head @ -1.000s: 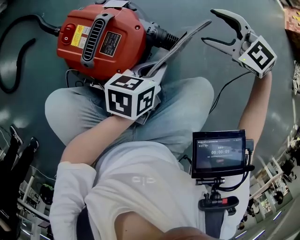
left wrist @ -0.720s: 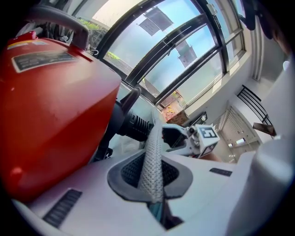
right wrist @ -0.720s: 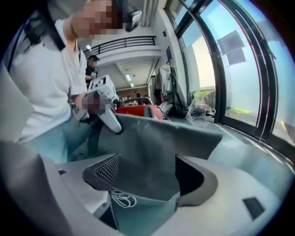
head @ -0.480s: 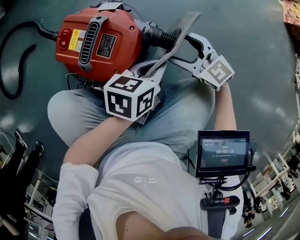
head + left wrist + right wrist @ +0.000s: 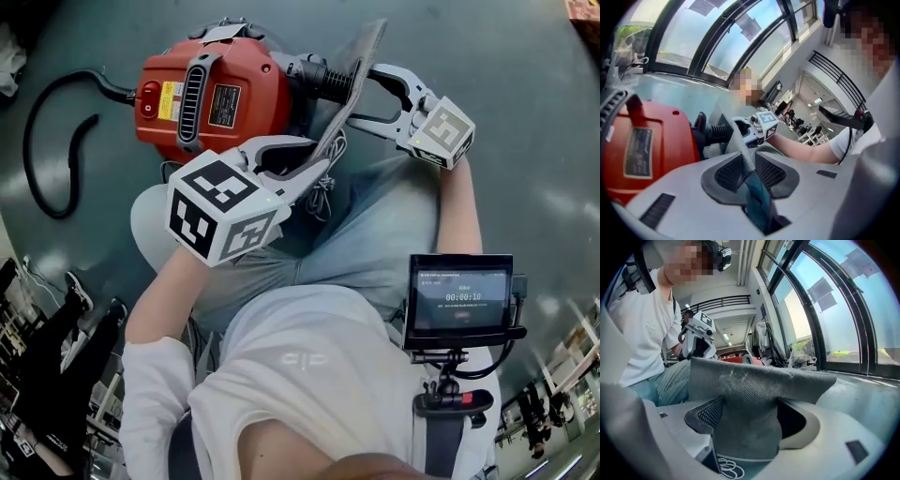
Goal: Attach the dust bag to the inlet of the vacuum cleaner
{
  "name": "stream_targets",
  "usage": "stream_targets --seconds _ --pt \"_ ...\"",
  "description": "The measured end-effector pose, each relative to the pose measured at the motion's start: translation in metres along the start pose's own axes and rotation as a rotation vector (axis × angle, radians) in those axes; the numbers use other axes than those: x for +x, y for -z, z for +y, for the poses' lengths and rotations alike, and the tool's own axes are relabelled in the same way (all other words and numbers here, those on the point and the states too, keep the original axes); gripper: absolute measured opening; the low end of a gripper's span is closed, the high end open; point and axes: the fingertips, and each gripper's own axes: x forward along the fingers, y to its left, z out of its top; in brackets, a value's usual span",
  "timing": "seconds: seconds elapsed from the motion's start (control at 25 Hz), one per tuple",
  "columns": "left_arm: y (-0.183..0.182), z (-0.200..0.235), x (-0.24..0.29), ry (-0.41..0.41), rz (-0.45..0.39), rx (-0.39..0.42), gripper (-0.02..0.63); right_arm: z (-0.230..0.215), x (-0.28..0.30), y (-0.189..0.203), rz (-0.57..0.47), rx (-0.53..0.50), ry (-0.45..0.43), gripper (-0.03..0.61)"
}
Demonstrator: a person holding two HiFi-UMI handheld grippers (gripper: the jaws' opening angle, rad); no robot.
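Observation:
The red vacuum cleaner (image 5: 211, 94) lies on the floor ahead of my knees, its black ribbed inlet (image 5: 319, 75) pointing right. The grey mesh dust bag (image 5: 354, 70) stands on edge right beside that inlet. My left gripper (image 5: 323, 159) is shut on the bag's lower part, the cloth pinched flat between its pads (image 5: 733, 171). My right gripper (image 5: 356, 96) is open and straddles the bag from the right; the cloth (image 5: 750, 394) fills the gap between its jaws. In the left gripper view the inlet (image 5: 715, 133) sits just behind the bag (image 5: 736, 140).
A black cable (image 5: 56, 141) loops on the floor to the vacuum's left. A white cord (image 5: 323, 192) hangs from the bag over a jeans-clad leg (image 5: 375, 234). A small monitor (image 5: 461, 298) is mounted at the person's right side.
My right gripper swung in from the right and now straddles the bag. The left gripper turned and shifted left, still holding the bag. The bag now stands closer to the inlet.

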Motion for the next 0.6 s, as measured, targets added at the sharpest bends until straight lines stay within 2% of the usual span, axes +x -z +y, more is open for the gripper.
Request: stream_targets --seconds 0.08,0.16,0.28,0.36,0.44,0.6 --pt "-0.010 -0.003 -0.035 0.040 -0.050 -0.028 0.077 0.008 0.014 0.000 0.024 -0.008 -0.050 0.373" --pt "-0.050 -0.001 -0.064 0.103 -0.149 -0.009 0.077 0.009 0.017 0.002 0.042 -0.016 -0.055 0.372" --pt "-0.150 0.024 -0.077 0.095 -0.368 0.142 0.077 0.005 0.017 0.009 0.070 0.006 -0.073 0.373" --pt "-0.198 0.040 -0.064 0.107 -0.479 0.194 0.077 0.002 0.019 0.016 0.084 0.029 -0.090 0.373" --pt "-0.220 0.053 -0.044 0.114 -0.540 0.207 0.077 0.001 0.020 0.020 0.076 0.060 -0.109 0.373" --pt "-0.236 0.067 -0.022 0.089 -0.654 0.278 0.077 -0.007 0.016 0.010 -0.010 0.181 -0.200 0.373"
